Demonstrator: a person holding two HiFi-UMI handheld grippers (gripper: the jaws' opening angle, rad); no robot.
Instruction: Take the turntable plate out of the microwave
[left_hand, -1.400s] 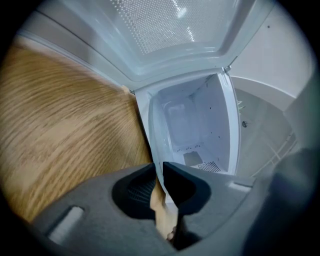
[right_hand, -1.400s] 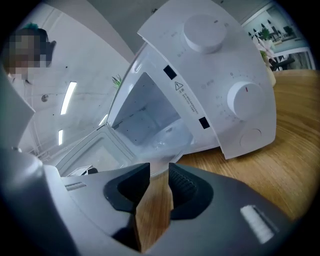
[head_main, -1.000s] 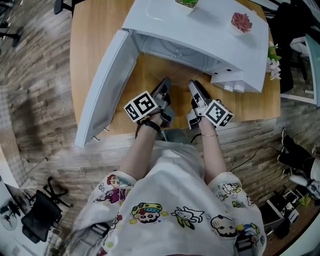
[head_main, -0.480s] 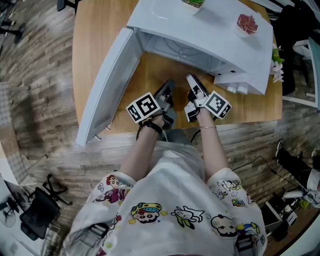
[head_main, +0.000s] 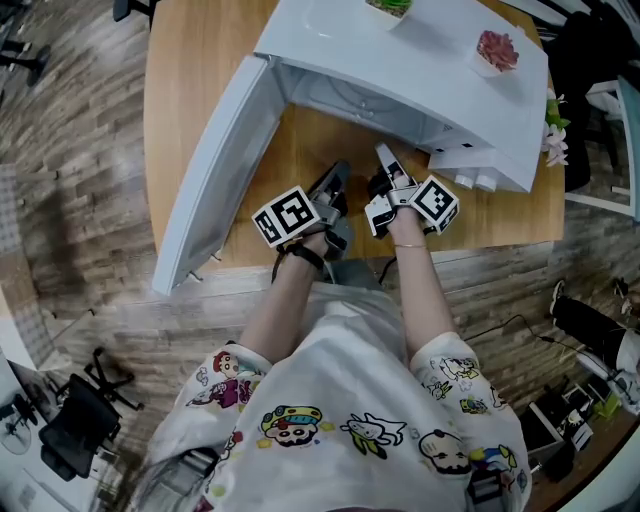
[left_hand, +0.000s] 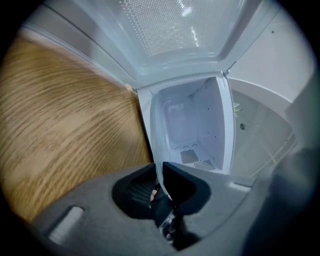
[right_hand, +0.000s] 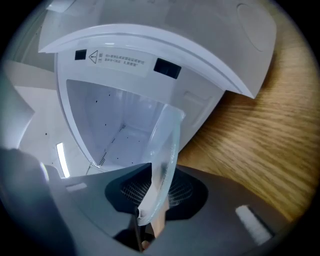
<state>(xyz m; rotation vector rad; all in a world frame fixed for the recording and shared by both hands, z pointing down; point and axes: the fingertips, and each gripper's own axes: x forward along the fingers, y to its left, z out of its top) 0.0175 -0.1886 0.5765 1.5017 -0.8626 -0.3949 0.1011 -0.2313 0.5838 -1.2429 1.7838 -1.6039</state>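
While the left tongs (left_hand: 161, 172) clamp one rim of the turntable plate (right_hand: 165, 150) and the right tongs (right_hand: 156, 195), jaws just closed in, pinch the opposite rim, the plate spans between them just outside the microwave (head_main: 420, 60) mouth.

One above, two close
Head view looks steeply down; both gripper views face into the white plastic microwave (head_main: 400, 60)

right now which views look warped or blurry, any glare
Both gripper views: fisheye, dark corners. Left gripper view: table blurred, glare spots on the door mesh. Right gripper view: plate hazy up close. Head view: sharp, evenly lit.
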